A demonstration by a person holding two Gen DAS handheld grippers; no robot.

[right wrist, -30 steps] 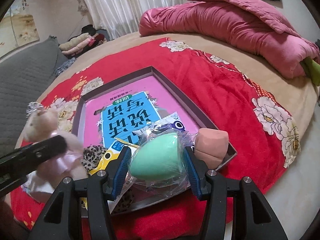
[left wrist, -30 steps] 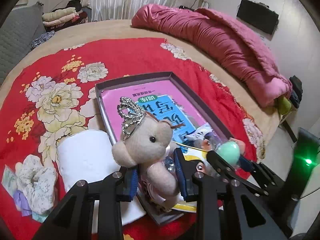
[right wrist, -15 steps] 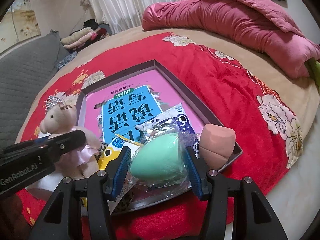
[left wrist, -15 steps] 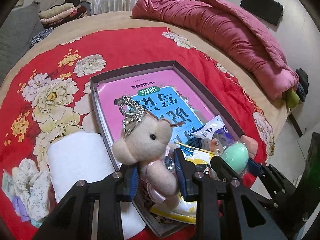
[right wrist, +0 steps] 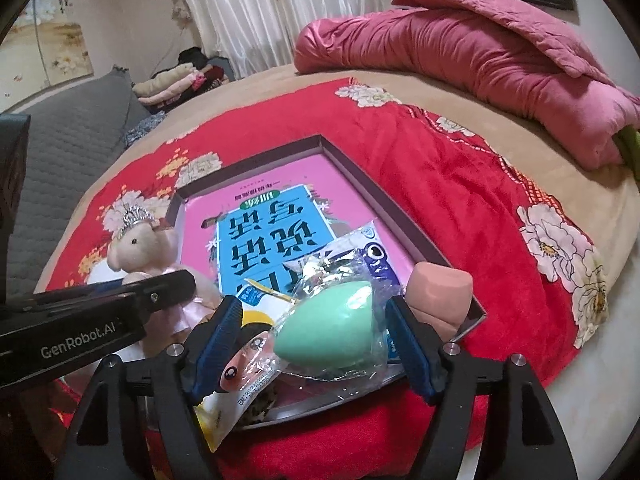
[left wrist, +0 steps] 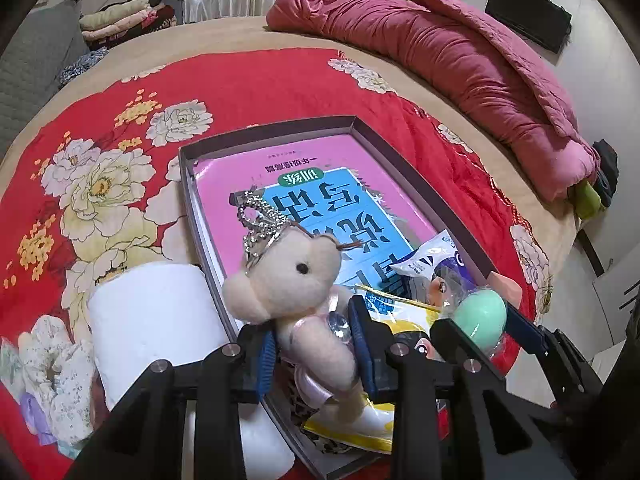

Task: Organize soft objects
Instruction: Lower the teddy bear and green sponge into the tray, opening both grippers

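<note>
Left gripper (left wrist: 316, 344) – pads clamped on the body of the small plush bear (left wrist: 296, 292), jaws narrow. Bear is upright, crown on top, head above the pads, legs hanging below. It sits right over the near-left corner of the box (left wrist: 188, 184), just inside the wall.

Right gripper (right wrist: 316, 340) – jaws have just been opening and now stand wide. The green sponge egg (right wrist: 332, 324) in its clear wrapper lies between them, but there's a gap on each side, so the pads aren't pressing it. Looks released, resting on the packets at the near end of the box.

Outward from there: the pink sponge (right wrist: 438, 292) sits in the near-right corner of the box, just beside the right gripper's outer finger. A pink-and-blue book (left wrist: 320, 184) covers the box floor; its far half is bare. White roll (left wrist: 156, 320) and a pale scrunchie (left wrist: 52, 364) lie outside the box on the red bedspread (left wrist: 240, 80), left of the left gripper.

Key relation: bear's long axis is vertical and the box floor is straight below it – my read is the left hand only needs to lower and let go. The near end is crowded; dropped here, the bear would likely land on the yellow packet (left wrist: 396, 312), not the book.
</note>
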